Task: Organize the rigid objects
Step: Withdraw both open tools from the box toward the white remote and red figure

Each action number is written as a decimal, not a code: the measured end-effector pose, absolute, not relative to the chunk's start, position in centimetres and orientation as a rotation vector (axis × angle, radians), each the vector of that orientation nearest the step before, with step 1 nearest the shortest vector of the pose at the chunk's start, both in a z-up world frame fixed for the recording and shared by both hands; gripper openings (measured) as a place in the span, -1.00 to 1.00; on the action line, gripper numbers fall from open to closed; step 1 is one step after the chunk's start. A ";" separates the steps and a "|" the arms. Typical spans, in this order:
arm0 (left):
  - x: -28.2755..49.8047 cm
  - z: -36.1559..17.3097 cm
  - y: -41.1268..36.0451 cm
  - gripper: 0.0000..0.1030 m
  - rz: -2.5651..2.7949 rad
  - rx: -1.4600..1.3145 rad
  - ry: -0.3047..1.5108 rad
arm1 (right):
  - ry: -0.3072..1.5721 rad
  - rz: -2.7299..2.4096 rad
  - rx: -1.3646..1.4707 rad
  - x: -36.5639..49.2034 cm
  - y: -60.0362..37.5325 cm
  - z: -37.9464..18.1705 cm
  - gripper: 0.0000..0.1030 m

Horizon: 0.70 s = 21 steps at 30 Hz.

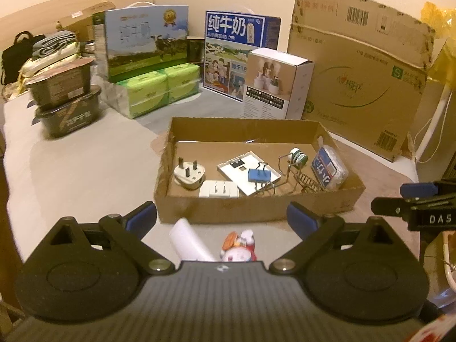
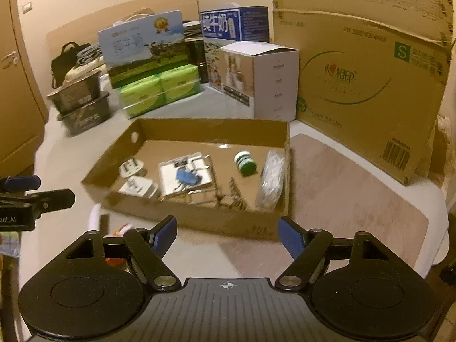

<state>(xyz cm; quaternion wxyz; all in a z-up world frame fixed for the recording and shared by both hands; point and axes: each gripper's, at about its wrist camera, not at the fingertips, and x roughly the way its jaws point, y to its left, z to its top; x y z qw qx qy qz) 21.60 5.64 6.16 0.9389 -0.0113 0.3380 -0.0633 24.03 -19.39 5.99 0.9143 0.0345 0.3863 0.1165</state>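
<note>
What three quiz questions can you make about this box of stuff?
1. True or false: the blue clip lies on the white card.
2. What is outside the tray, in front of it? A. green spool B. white tube C. plug
3. Is either gripper holding anything?

Key: 1. true. 2. B, the white tube, beside a small toy. 3. No: left gripper and right gripper are both open and hold nothing.

Matte black left gripper (image 1: 222, 216) and right gripper (image 2: 226, 235): round disc housings, triangular cut-outs, silver pivot screws, ribbed grey bodies with a small crosshair mark. Blue-padded fingers (image 1: 302, 218). White lettering on the side.
</note>
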 end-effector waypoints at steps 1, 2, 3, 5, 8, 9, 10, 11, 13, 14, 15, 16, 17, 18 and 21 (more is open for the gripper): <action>20.9 6.2 5.8 0.89 -0.126 -0.025 0.688 | 0.793 0.242 0.071 23.4 -19.3 6.1 0.51; 20.3 6.3 5.9 0.89 -0.121 -0.029 0.687 | 0.791 0.243 0.069 22.7 -19.1 6.2 0.52; 19.6 6.3 6.1 0.89 -0.114 -0.035 0.685 | 0.790 0.244 0.065 22.0 -18.9 6.2 0.52; 18.3 6.2 6.5 0.89 -0.100 -0.043 0.682 | 0.790 0.247 0.063 20.6 -18.6 6.2 0.52; 16.5 5.9 6.8 0.89 -0.084 -0.050 0.686 | 0.792 0.253 0.070 19.0 -18.3 6.2 0.53; 16.0 5.8 6.9 0.89 -0.080 -0.054 0.689 | 0.793 0.253 0.072 18.4 -18.2 6.2 0.53; 15.5 5.7 7.1 0.89 -0.075 -0.059 0.693 | 0.793 0.254 0.072 17.9 -18.1 6.1 0.53; 15.1 5.5 7.2 0.89 -0.073 -0.062 0.695 | 0.793 0.255 0.071 17.5 -17.9 6.1 0.53; 14.3 5.3 7.5 0.89 -0.065 -0.067 0.697 | 0.792 0.257 0.068 16.7 -17.7 6.1 0.54; 13.9 5.3 7.7 0.89 -0.058 -0.069 0.698 | 0.794 0.258 0.068 16.3 -17.6 6.0 0.54; 13.6 5.2 7.8 0.89 -0.051 -0.073 0.700 | 0.795 0.259 0.068 16.0 -17.5 6.0 0.54; 13.3 5.1 7.9 0.89 -0.047 -0.077 0.702 | 0.797 0.257 0.068 15.7 -17.4 5.9 0.54; 13.1 5.1 8.0 0.89 -0.044 -0.079 0.703 | 0.797 0.256 0.068 15.5 -17.3 5.9 0.54; 12.8 5.0 8.2 0.89 -0.037 -0.078 0.703 | 0.799 0.257 0.070 15.3 -17.2 5.8 0.54; 12.4 4.9 8.4 0.89 -0.021 -0.065 0.700 | 0.803 0.267 0.069 15.0 -16.8 5.7 0.54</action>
